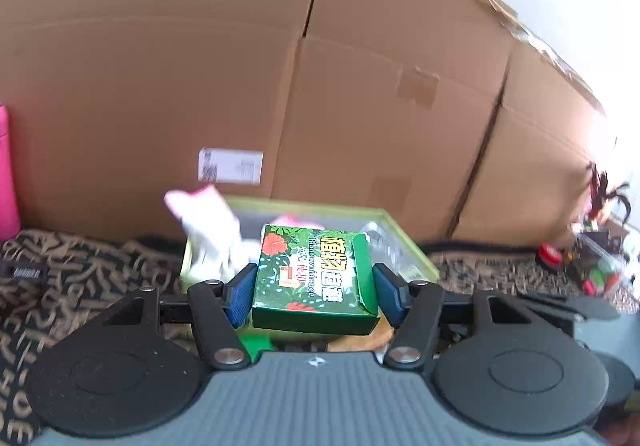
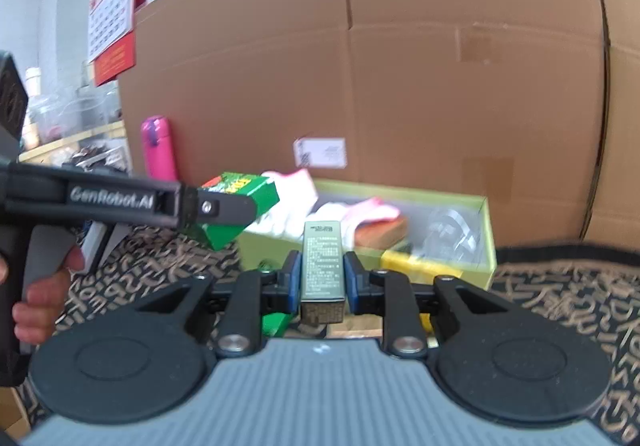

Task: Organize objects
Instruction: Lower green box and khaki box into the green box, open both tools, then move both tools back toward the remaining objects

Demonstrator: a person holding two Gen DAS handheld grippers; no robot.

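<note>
My left gripper (image 1: 316, 288) is shut on a green floral box (image 1: 316, 276) and holds it above the near end of a lime-green tray (image 1: 404, 234). In the right wrist view the left gripper (image 2: 228, 211) and its green box (image 2: 240, 189) hang at the tray's left end. My right gripper (image 2: 322, 278) is shut on a small grey-green box (image 2: 323, 260) just in front of the tray (image 2: 486, 230). The tray holds white and pink cloth (image 2: 304, 197), clear plastic (image 2: 452, 230), an orange item and a yellow item (image 2: 412, 266).
Large cardboard boxes (image 2: 400, 85) stand right behind the tray. A pink bottle (image 2: 158, 149) stands at the left by the boxes. The table has a brown patterned cloth (image 2: 568, 306). Small red and green clutter (image 1: 588, 258) lies at the far right.
</note>
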